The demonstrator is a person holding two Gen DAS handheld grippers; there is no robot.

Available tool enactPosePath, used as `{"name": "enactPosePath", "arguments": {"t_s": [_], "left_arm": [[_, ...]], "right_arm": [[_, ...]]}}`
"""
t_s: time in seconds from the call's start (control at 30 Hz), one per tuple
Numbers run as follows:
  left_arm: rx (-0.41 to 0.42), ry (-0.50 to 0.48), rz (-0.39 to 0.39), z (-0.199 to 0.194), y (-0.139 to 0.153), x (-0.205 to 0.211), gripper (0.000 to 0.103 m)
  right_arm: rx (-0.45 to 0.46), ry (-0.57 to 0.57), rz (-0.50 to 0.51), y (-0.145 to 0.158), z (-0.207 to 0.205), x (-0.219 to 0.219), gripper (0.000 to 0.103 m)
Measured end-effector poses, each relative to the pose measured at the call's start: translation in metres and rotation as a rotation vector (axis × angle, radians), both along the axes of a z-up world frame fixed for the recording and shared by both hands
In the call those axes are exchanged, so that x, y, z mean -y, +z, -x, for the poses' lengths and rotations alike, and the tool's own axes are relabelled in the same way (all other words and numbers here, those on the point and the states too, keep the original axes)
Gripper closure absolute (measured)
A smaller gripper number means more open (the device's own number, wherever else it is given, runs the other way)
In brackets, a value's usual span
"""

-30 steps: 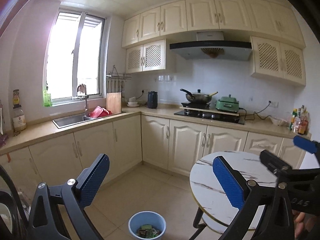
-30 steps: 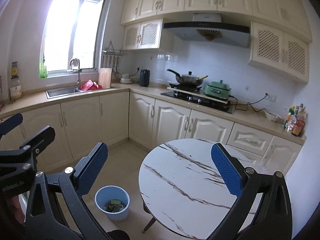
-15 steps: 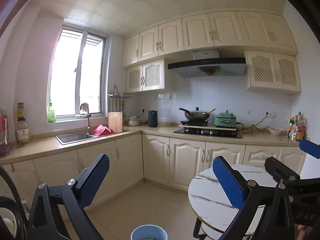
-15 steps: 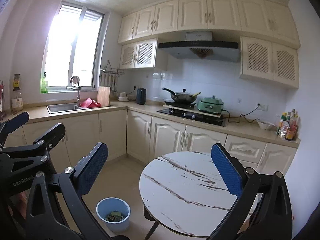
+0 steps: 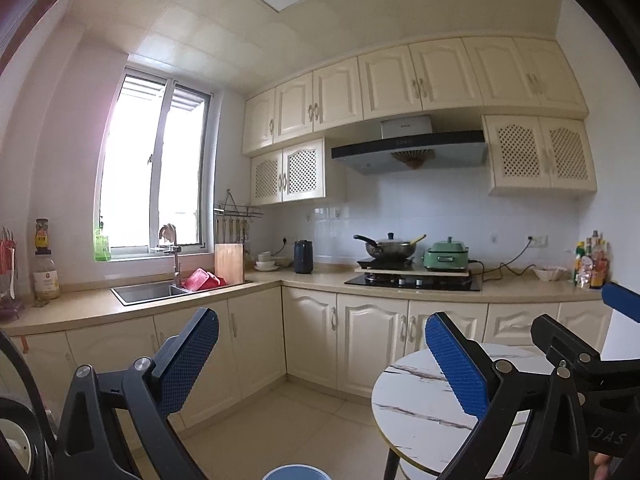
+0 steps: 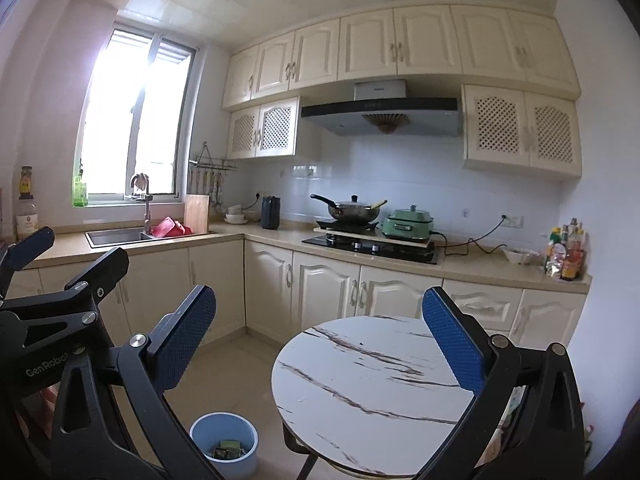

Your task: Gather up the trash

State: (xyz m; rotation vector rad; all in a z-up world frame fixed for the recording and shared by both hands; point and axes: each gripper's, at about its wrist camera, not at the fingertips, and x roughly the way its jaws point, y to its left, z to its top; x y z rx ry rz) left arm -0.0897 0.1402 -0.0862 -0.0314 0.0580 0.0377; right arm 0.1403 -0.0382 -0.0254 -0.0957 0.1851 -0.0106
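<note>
A light blue trash bin stands on the tiled floor left of the round marble-top table; green and dark wrappers lie inside it. Only the bin's rim shows at the bottom of the left wrist view. My left gripper is open and empty, held up facing the kitchen. My right gripper is open and empty above the table's near side. The left gripper also shows at the left of the right wrist view. No trash shows on the table top.
An L-shaped counter holds a sink, a red item, a cutting board, a kettle, a wok on the stove, a green cooker and sauce bottles. Cabinets line the walls. Tiled floor lies between counter and table.
Both grippers have tilted upward: the ceiling has come into view and the bin has slid toward the bottom edge. Both stay open and empty.
</note>
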Motion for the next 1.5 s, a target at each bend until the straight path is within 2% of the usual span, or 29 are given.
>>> {"name": "enactPosePath", "arguments": {"t_s": [0.67, 1.5], "left_arm": [[-0.003, 0.004, -0.024, -0.025, 0.004, 0.003, 0.001], [0.008, 0.013, -0.043, -0.048, 0.006, -0.001, 0.001]], "right_arm": [[0.018, -0.069, -0.006, -0.006, 0.006, 0.004, 0.000], [0.005, -0.038, -0.020, -0.006, 0.002, 0.007, 0.000]]}}
